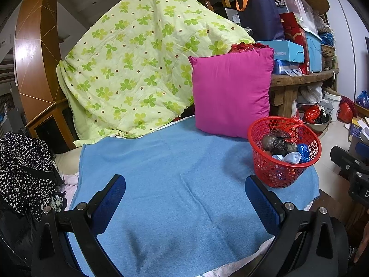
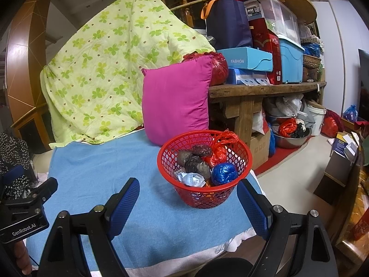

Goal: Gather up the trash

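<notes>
Blue cloth (image 2: pixel 92 161) carries the red basket (image 2: pixel 204 198) of trash just ahead of the right gripper (image 2: pixel 188 198), which like the left gripper (image 1: pixel 185 194) gapes wide, its 2 fingers holding nothing.

The red basket (image 2: pixel 204 161) hides its lowest contents: under the grey-brown wads (image 2: pixel 193 159), the blue ball (image 2: pixel 224 173) and the crumpled white piece (image 2: pixel 191 180), only specks of colour show through the mesh, too small to tell. The pink cushion (image 2: pixel 176 106) covers most of a red bag (image 2: pixel 218 68) behind it. The green quilt (image 1: pixel 138 69) conceals whatever props it up. The left tool (image 2: pixel 25 210) is cut off at the right wrist view's edge, its fingers out of sight there.
</notes>
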Demonstrator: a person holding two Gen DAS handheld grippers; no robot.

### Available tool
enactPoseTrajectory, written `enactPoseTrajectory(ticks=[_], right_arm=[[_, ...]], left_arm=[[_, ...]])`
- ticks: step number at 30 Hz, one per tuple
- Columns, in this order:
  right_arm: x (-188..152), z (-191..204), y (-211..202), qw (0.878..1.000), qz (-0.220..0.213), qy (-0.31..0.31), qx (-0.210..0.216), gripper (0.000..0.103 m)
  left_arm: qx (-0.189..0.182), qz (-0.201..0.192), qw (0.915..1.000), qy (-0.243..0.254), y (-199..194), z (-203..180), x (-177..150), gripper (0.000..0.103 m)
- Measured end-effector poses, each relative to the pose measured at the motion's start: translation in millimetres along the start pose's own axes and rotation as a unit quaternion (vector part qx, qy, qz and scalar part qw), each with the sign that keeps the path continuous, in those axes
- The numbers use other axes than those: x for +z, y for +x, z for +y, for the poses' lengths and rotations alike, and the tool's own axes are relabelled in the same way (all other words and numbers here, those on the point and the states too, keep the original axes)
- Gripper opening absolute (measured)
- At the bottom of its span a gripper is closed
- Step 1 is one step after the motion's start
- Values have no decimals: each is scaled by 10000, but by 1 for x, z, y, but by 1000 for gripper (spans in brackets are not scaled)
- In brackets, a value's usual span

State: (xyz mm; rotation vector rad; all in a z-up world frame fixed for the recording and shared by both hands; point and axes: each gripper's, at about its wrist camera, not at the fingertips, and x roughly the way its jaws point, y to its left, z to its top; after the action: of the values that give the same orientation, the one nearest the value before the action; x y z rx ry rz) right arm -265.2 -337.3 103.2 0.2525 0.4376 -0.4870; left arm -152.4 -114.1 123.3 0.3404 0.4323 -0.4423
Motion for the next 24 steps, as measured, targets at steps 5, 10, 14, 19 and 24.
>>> enactPoseTrajectory(ticks=[5,10,14,19,24], right_arm=[[5,-1,-1,10000,-25,2,-14,89],[6,-2,1,10000,-15,-5,-7,89],[3,-1,-2,10000,-10,-15,-13,89],[1,-1,-1,10000,6,-19,-20,89],[0,-1,0,10000,8,-34,-33,89]], left_arm=[[-13,1,10000,3,0,0,-1,103],[-9,4,10000,4,0,0,-1,103],[-17,8,10000,11,-1,0,0,103],[-21,19,10000,17,-1,1,-1,103],[-34,35,10000,21,0,1,-2,103]])
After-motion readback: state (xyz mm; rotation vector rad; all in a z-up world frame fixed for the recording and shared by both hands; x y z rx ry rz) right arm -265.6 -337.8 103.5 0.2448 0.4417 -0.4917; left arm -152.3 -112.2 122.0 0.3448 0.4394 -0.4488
